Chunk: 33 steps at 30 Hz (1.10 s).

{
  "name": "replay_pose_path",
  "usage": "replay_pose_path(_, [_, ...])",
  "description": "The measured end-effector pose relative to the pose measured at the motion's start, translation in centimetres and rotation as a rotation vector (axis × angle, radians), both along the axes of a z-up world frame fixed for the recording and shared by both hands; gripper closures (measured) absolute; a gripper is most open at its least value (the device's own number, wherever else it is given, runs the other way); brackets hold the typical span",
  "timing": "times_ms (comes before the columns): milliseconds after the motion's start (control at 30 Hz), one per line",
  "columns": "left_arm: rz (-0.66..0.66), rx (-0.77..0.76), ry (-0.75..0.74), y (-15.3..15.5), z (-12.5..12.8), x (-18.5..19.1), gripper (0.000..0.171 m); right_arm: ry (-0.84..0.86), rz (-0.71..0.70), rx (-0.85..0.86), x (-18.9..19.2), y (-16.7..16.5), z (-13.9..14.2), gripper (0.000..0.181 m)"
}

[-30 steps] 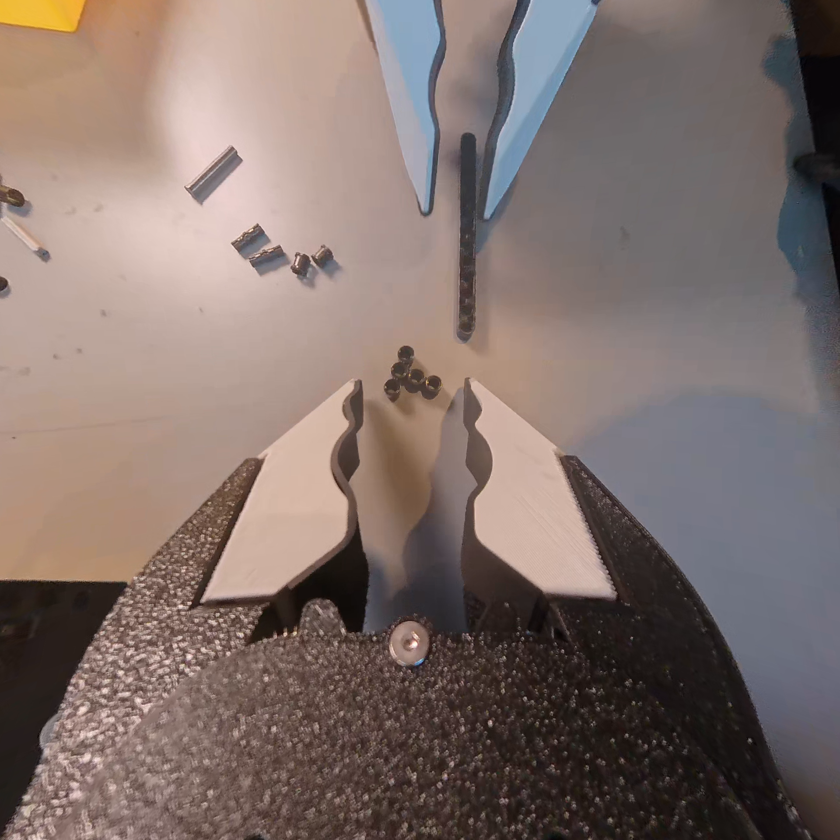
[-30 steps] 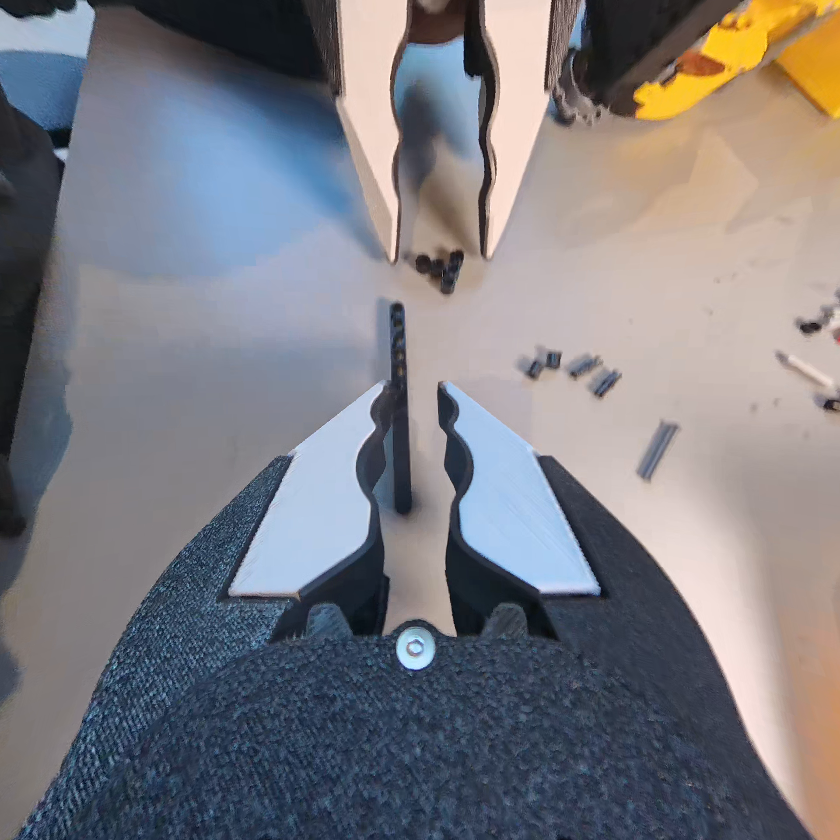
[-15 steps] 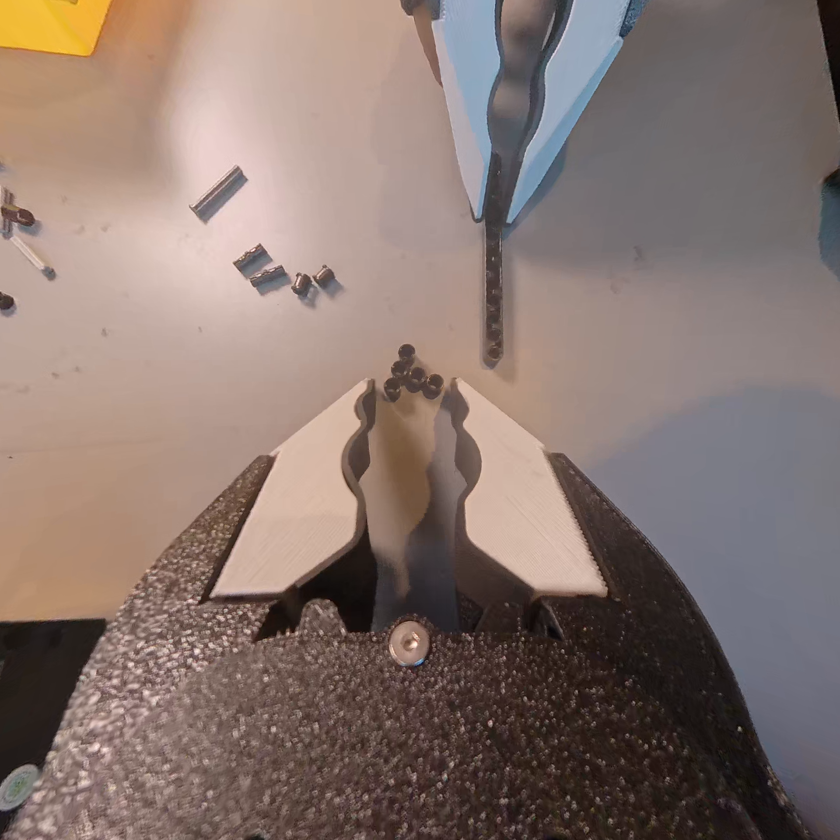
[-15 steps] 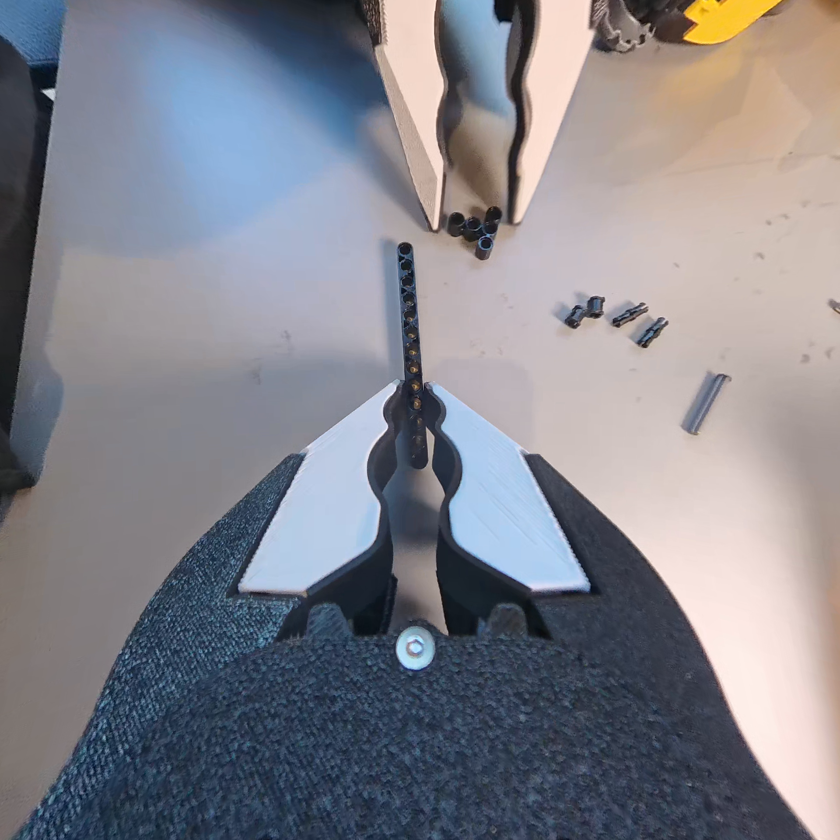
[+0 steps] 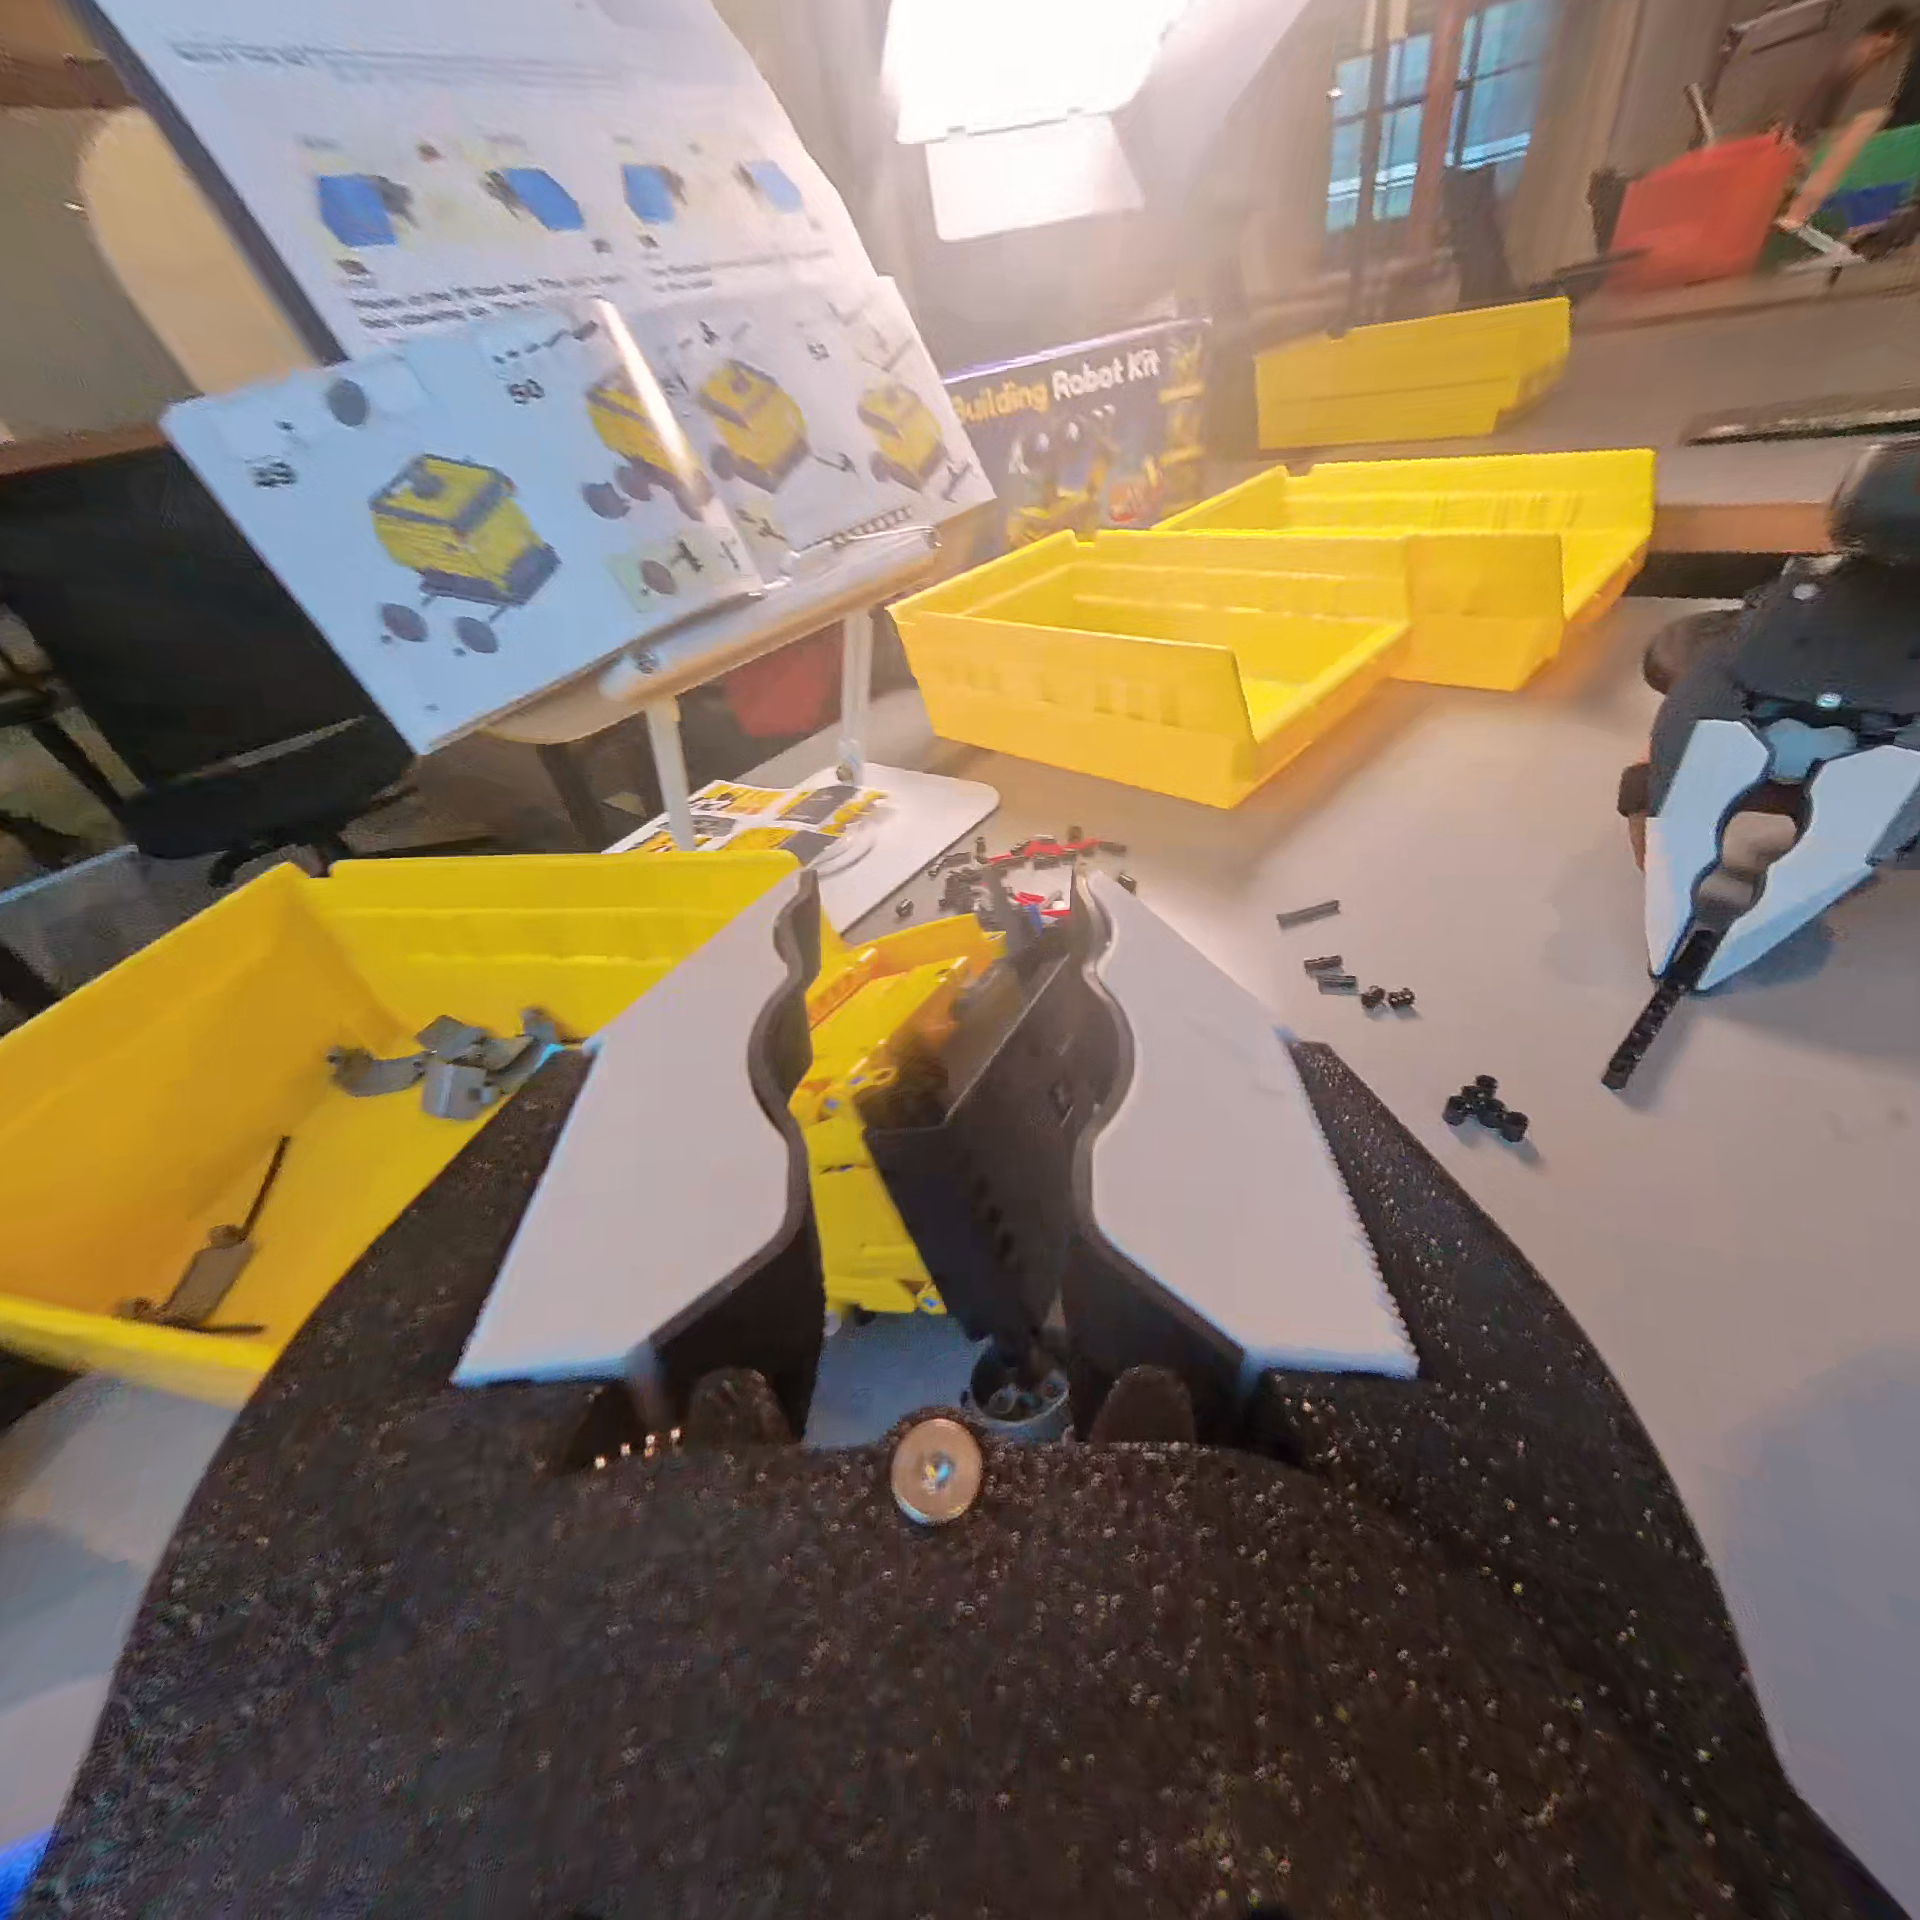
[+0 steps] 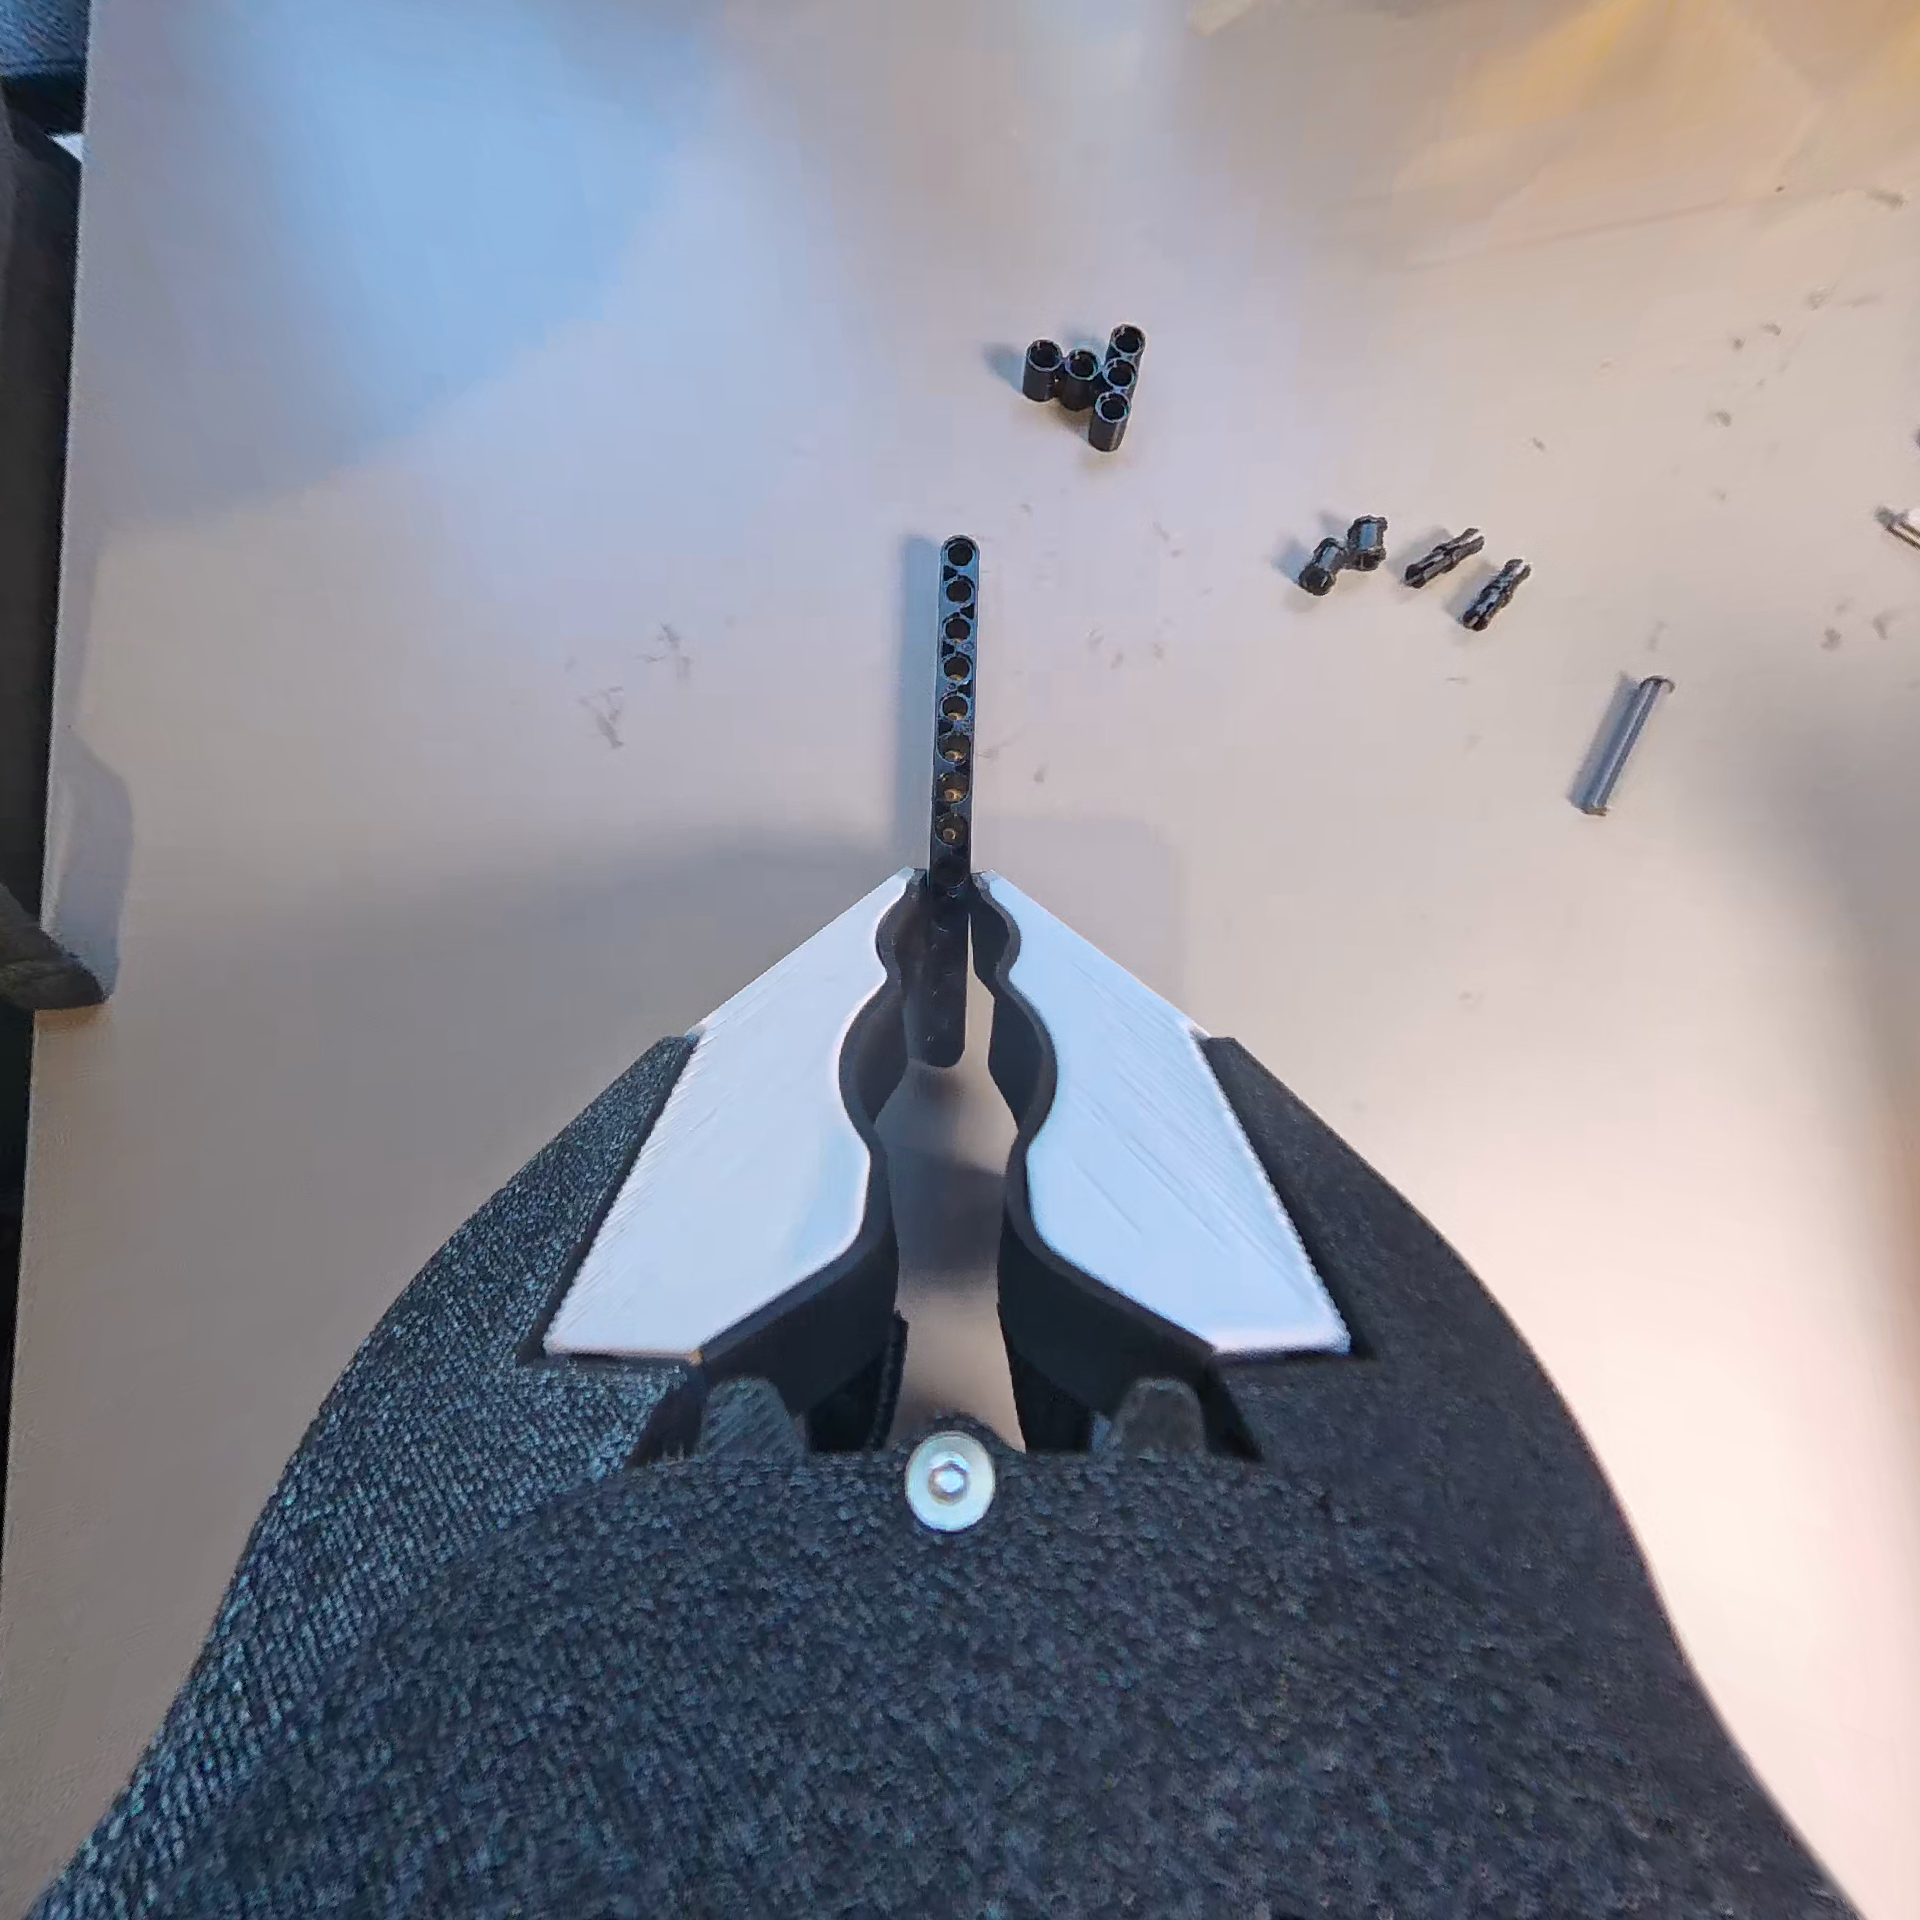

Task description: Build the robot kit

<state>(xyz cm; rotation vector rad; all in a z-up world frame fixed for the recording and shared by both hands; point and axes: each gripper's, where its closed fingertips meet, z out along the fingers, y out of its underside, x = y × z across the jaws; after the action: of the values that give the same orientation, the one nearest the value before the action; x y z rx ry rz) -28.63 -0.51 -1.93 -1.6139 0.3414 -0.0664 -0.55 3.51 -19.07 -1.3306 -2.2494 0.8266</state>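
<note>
My right gripper [image 6: 945, 883] is shut on one end of a long black beam with holes [image 6: 956, 717]; the beam's far end slants down towards the table. The left wrist view shows this gripper [image 5: 1704, 977] and beam [image 5: 1652, 1023] at the right. My left gripper [image 5: 945, 894] is open, level with the table, its fingers either side of a yellow and black brick model [image 5: 862, 1049]. I cannot tell whether they touch it. A cluster of black connectors [image 6: 1091, 384] lies on the table beyond the beam and shows in the left wrist view [image 5: 1486, 1112].
Small black pins [image 6: 1392, 566] and a grey axle [image 6: 1621, 743] lie to the right. A yellow bin [image 5: 156, 1091] with grey parts stands left. An instruction booklet on a stand [image 5: 540, 520], more yellow bins [image 5: 1091, 665], a kit box [image 5: 1081, 416] and loose parts [image 5: 997, 862] stand behind. Across from one pair of fingers to the other is roughly 35 cm.
My left gripper has left the connector cluster, swung up and left, and now straddles the yellow and black model. My right gripper has closed on the beam and tilted it up.
</note>
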Motion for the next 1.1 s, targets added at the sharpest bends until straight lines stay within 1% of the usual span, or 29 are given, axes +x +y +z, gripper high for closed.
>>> replay_pose_path(33, [0.028,-0.015,0.000,-0.1,-0.3,-0.8,0.123,-0.007,0.004,0.004,0.0,0.0,0.0,0.173])
replay_pose_path(100, [0.089,-0.084,0.001,-0.1,-1.5,-2.3,0.105,-0.014,0.007,0.023,-0.2,0.2,0.1,0.169])
replay_pose_path(167, [0.094,-0.168,-0.044,-0.1,-3.0,-2.7,0.091,0.007,0.006,0.020,-0.6,0.3,0.6,0.166])
replay_pose_path(233, [0.084,-0.283,-0.095,0.2,-5.2,-2.6,0.076,0.047,-0.001,-0.009,-1.1,0.3,1.5,0.164])
replay_pose_path(267, [0.085,-0.339,-0.096,0.4,-6.4,-2.5,0.072,0.066,-0.008,-0.013,-1.3,0.4,1.8,0.164])
replay_pose_path(333, [0.126,-0.404,-0.026,1.1,-8.2,-2.6,0.068,0.102,-0.021,-0.004,-1.9,0.8,2.4,0.163])
replay_pose_path(400, [0.178,-0.416,0.048,1.6,-8.9,-3.0,0.069,0.155,-0.032,-0.001,-3.0,1.1,3.3,0.163])
replay_pose_path(433, [0.175,-0.420,0.055,1.7,-9.0,-2.8,0.071,0.185,-0.037,-0.009,-3.8,1.2,4.0,0.162])
replay_pose_path(467, [0.168,-0.421,0.053,1.7,-9.0,-2.6,0.077,0.219,-0.050,-0.014,-4.8,1.5,4.8,0.161])
replay_pose_path(500, [0.159,-0.423,0.052,1.6,-9.0,-2.5,0.085,0.251,-0.066,-0.017,-5.9,1.8,5.6,0.159])
replay_pose_path(533, [0.141,-0.427,0.053,1.5,-9.0,-2.2,0.097,0.281,-0.080,-0.023,-7.1,2.1,6.4,0.157])
replay_pose_path(567, [0.111,-0.431,0.053,1.4,-9.1,-1.7,0.114,0.304,-0.097,-0.032,-8.4,2.3,7.2,0.156])
replay_pose_path(600, [0.087,-0.434,0.047,1.3,-9.2,-1.2,0.124,0.324,-0.110,-0.040,-9.9,2.5,7.7,0.152])
replay_pose_path(633, [0.080,-0.434,0.041,1.4,-9.3,-1.0,0.129,0.341,-0.117,-0.047,-11.4,2.7,8.1,0.149])
replay_pose_path(700, [0.084,-0.434,0.049,1.5,-9.3,-0.8,0.129,0.345,-0.135,-0.077,-14.7,2.8,8.2,0.139])
replay_pose_path(800, [0.073,-0.429,0.035,1.4,-9.3,-0.6,0.130,0.312,-0.153,-0.177,-19.2,2.0,7.8,0.123])
replay_pose_path(900, [0.026,-0.407,-0.001,1.3,-9.2,0.4,0.132,0.299,-0.185,-0.232,-22.4,2.2,7.1,0.126])
replay_pose_path(967, [0.028,-0.396,-0.017,1.3,-9.1,0.6,0.133,0.297,-0.187,-0.256,-23.1,2.4,7.2,0.128])
replay_pose_path(1000, [0.019,-0.391,-0.026,1.3,-9.1,0.9,0.134,0.288,-0.181,-0.244,-22.8,2.6,7.2,0.133])
replay_pose_path(1033, [0.001,-0.387,-0.038,1.3,-9.0,1.3,0.134,0.286,-0.183,-0.227,-22.5,3.0,7.1,0.143])
replay_pose_path(1100, [-0.046,-0.384,-0.050,1.3,-9.0,2.5,0.135,0.293,-0.165,-0.218,-21.4,3.3,7.2,0.146])
